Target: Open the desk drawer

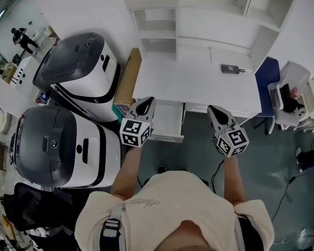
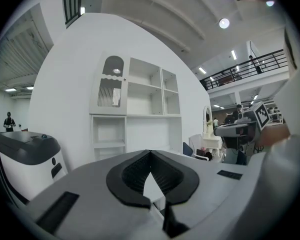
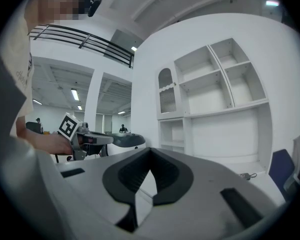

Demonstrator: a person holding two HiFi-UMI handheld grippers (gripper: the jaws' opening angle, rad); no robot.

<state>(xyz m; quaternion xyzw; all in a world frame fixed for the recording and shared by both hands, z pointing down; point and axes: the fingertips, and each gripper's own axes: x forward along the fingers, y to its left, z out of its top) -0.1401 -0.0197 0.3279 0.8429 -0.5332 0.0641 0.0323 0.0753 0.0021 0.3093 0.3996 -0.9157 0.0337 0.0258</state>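
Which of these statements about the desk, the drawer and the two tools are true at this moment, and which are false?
1. The drawer stands pulled out from the desk. True.
2. The left tool grips the drawer's front. False: it is held clear of it, jaws together on nothing.
3. A small dark device lies on the desk. True.
4. The right tool holds that device. False: its jaws are together and empty, away from the device.
5. The shelves are full of books. False: they look empty.

White wall [image 2: 65, 84], open shelving [image 3: 215, 84], grey-green floor [image 1: 261, 161], blue chair [image 1: 266, 75], ceiling lights [image 2: 224, 23].
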